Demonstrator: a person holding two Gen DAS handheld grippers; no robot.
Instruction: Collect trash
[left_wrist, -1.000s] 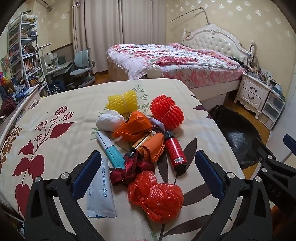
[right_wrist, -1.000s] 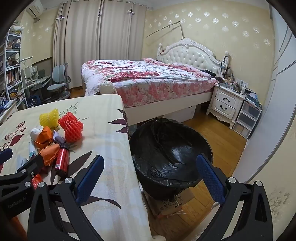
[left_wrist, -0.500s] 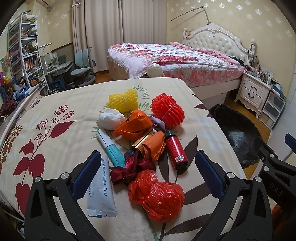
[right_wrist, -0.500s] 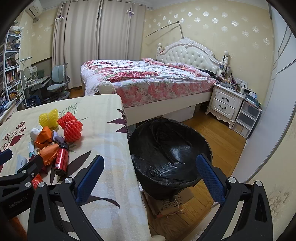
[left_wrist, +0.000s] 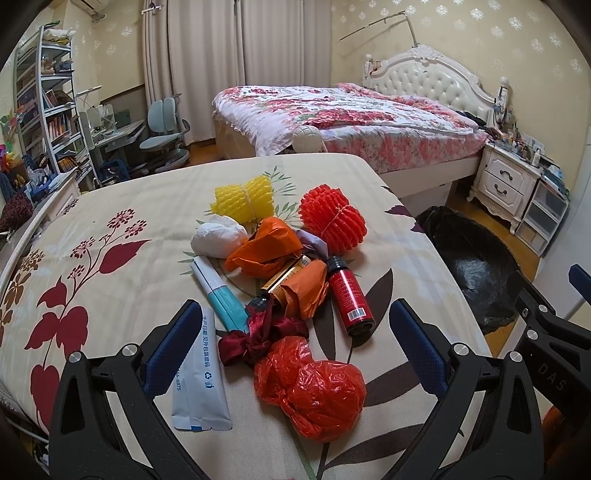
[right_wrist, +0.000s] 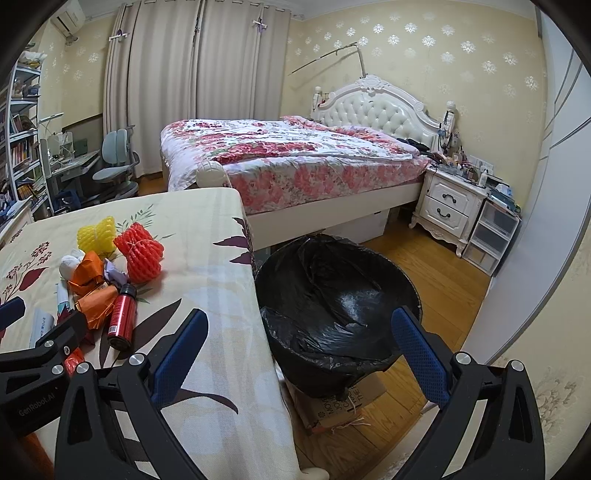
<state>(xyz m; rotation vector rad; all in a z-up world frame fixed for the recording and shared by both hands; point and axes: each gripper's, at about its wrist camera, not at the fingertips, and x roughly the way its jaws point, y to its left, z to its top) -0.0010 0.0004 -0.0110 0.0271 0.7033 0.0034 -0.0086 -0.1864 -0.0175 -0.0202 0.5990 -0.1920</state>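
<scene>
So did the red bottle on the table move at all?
No. The red bottle lies where it did, cap beside the red foam net, base toward the red plastic bag; the tiny shift is just the camera moving.

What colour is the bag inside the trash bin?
Black. The trash bin's bag is shiny black plastic, seen best in the right wrist view.
</scene>
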